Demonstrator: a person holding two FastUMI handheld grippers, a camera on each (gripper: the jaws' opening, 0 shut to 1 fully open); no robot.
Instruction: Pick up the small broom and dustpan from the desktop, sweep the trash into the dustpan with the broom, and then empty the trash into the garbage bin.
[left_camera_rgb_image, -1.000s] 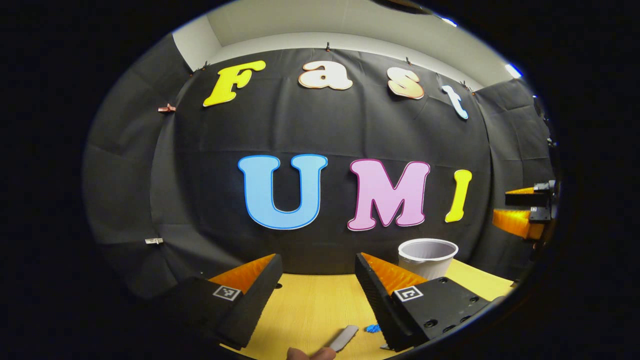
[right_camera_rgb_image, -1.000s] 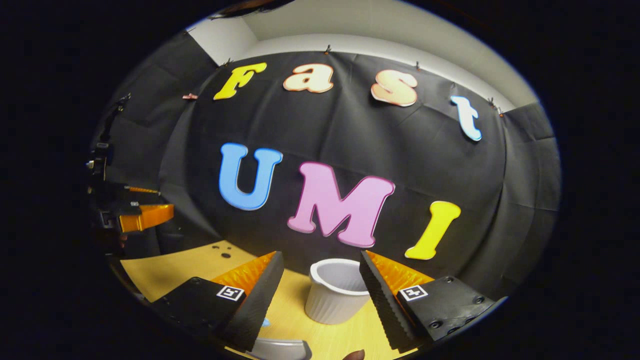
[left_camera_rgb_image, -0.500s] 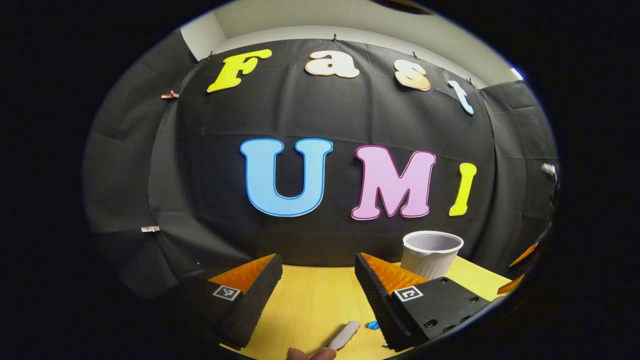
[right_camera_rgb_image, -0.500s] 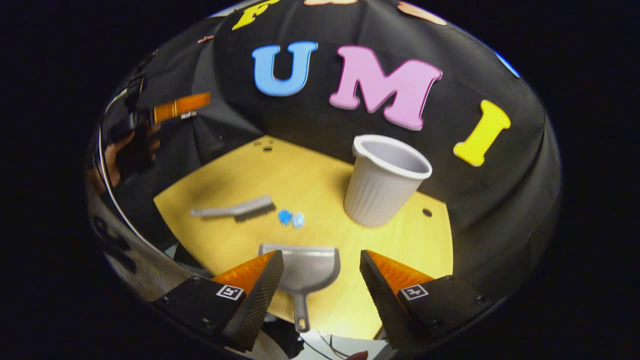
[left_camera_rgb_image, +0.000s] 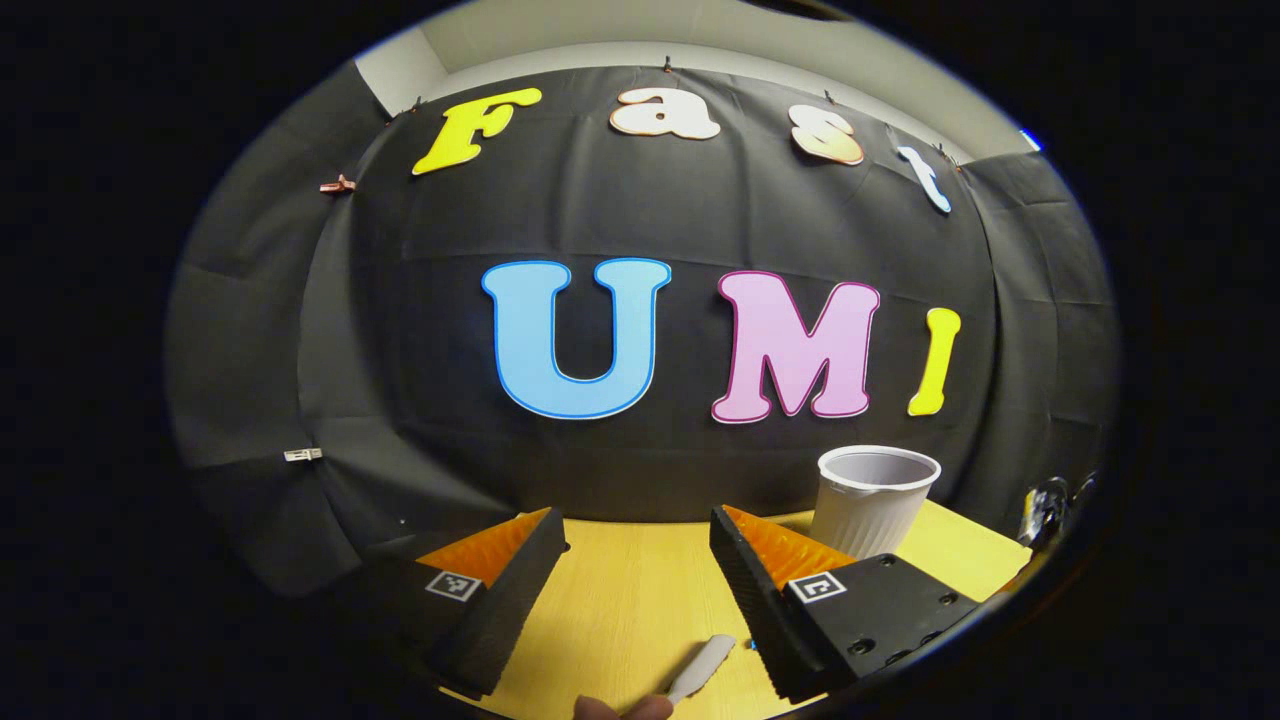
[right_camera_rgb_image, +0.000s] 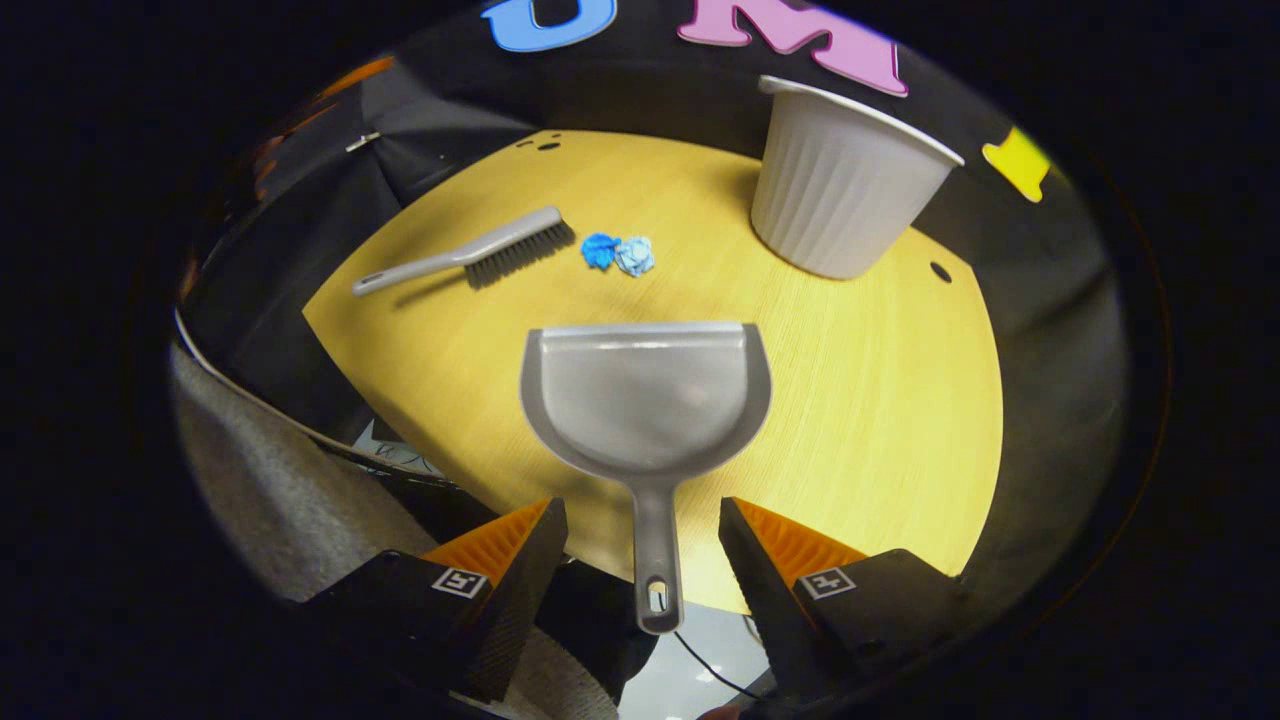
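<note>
In the right gripper view a grey dustpan (right_camera_rgb_image: 648, 400) lies flat on the yellow desktop (right_camera_rgb_image: 880, 400), handle toward me. My right gripper (right_camera_rgb_image: 640, 525) is open, its fingers on either side of the handle's end and apart from it. A grey broom (right_camera_rgb_image: 470, 258) lies at the far left, bristles beside two crumpled blue paper bits (right_camera_rgb_image: 618, 253). The ribbed white bin (right_camera_rgb_image: 840, 185) stands at the back right. In the left gripper view my left gripper (left_camera_rgb_image: 637, 545) is open above the desktop (left_camera_rgb_image: 620, 600), with the broom's handle tip (left_camera_rgb_image: 703, 668) below it and the bin (left_camera_rgb_image: 875, 500) to the right.
The desktop's near edge runs just under the dustpan handle, with a dark cable (right_camera_rgb_image: 700, 665) and grey floor below it. Small round holes (right_camera_rgb_image: 940, 271) mark the wood near the bin. Black cloth walls close the back and sides.
The right gripper has tilted down and come closer to the dustpan, so the handle now lies between its fingers. The left gripper has barely moved, tilting slightly down.
</note>
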